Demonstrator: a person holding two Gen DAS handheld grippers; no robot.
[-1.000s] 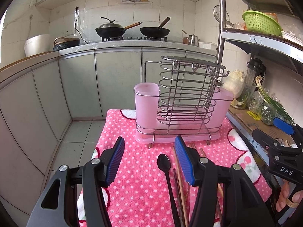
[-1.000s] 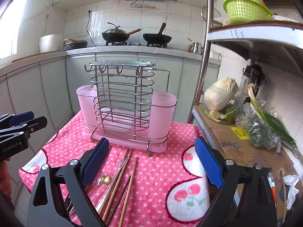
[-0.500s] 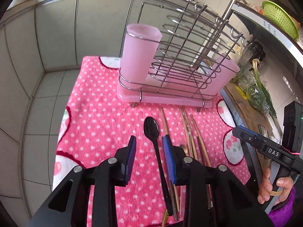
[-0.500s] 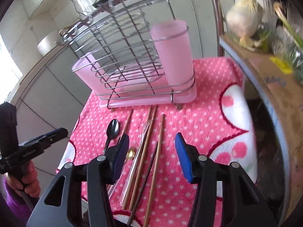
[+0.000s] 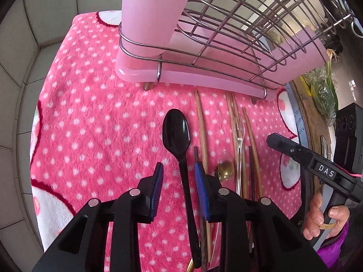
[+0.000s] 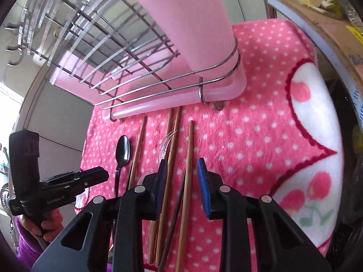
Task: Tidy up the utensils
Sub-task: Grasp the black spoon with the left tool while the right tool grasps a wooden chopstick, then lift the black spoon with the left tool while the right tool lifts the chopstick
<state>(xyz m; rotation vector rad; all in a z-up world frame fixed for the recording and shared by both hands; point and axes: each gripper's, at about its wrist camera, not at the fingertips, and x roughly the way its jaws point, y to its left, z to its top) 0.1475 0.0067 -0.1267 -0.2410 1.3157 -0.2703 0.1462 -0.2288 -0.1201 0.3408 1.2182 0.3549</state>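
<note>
Left jaws: my left gripper [image 5: 178,176] points down with the black spoon [image 5: 179,140] handle between its blue pads [image 5: 157,188]. The jaws are spread a little and not yet pinching.
Right jaws: my right gripper [image 6: 180,174] is closing around a wooden chopstick [image 6: 187,172]. There is a gap on both sides, so nothing is held yet.
Where things are: all the utensils lie on the pink dotted cloth [image 5: 95,122], just in front of the pink rack [image 5: 204,45].
Doing it well: I think I should squeeze each handle in the middle of my pads, then lift straight up.
Watch out: the other chopsticks [image 6: 169,158] and the clear fork [image 5: 239,133] lie close beside, so I could bump them.
Room to move: the cloth left of the spoon is bare. The rack's wires stand near, so I should go up first.
</note>
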